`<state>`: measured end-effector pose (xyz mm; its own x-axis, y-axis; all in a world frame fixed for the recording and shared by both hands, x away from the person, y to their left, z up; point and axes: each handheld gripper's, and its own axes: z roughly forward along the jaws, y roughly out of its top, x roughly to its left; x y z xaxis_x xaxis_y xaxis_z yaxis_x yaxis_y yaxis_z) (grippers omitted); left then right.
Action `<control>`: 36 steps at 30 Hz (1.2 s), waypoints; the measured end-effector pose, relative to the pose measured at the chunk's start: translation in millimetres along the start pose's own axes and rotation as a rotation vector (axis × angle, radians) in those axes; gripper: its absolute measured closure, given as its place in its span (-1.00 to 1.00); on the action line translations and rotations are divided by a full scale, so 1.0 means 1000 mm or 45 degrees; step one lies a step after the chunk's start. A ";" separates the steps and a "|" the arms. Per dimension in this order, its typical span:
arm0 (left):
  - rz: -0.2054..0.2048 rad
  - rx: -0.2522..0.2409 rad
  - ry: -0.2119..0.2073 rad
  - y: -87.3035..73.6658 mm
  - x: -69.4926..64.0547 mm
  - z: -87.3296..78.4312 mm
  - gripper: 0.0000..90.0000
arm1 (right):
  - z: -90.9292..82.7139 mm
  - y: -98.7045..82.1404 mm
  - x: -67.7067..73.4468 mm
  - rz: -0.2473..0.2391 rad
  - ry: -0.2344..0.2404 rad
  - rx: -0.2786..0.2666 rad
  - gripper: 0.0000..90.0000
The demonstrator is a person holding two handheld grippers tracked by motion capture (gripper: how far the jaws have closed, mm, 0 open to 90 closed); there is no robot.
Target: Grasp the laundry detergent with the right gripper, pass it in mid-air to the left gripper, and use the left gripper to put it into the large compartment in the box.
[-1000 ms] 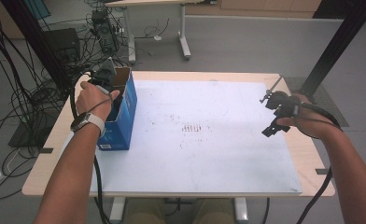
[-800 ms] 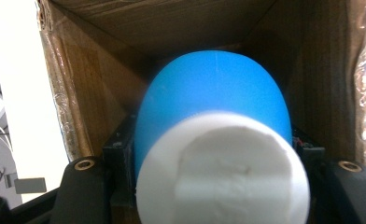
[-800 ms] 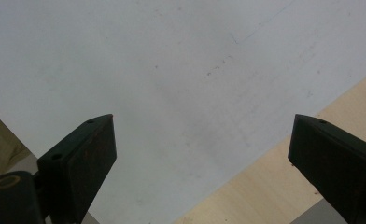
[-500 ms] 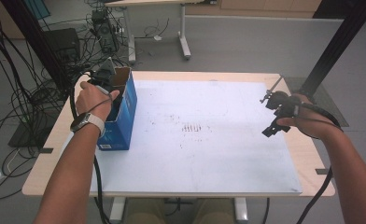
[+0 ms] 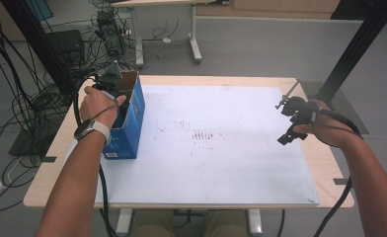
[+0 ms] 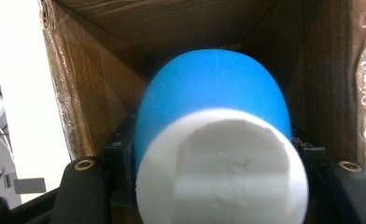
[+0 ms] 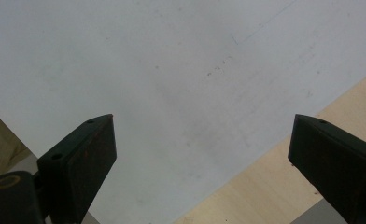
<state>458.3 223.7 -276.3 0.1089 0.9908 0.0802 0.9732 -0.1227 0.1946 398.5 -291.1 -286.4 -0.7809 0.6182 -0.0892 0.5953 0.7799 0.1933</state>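
With the left gripper [image 6: 214, 186] clamped on the blue-and-white cylinder [image 6: 214, 140] inside the box [image 5: 132, 116] and the right gripper [image 7: 204, 158] apart over the desk [image 5: 221, 148], lifting may snag the box wall.

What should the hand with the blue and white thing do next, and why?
Probably lift it straight up out of the box. The left hand-held gripper is shut on the blue and white cylinder, which sits inside the open cardboard box, walls close around it. Which way it is travelling is unclear.

Blue-and-white bottle [image 6: 214, 140] inside cardboard box [image 5: 130, 116]
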 end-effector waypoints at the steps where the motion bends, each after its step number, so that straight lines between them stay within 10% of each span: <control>1: 0.000 -0.002 -0.001 0.000 0.000 0.000 -0.18 | 0.000 0.000 0.000 -0.003 0.000 -0.001 -0.83; 36: 0.027 -0.031 -0.083 0.000 0.007 -0.004 -0.37 | 0.000 0.000 0.002 0.002 0.003 0.001 -0.83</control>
<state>458.5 230.6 -271.6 0.1434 0.9894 0.0209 0.9654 -0.1445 0.2170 396.9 -290.3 -286.7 -0.7805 0.6191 -0.0870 0.5965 0.7791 0.1928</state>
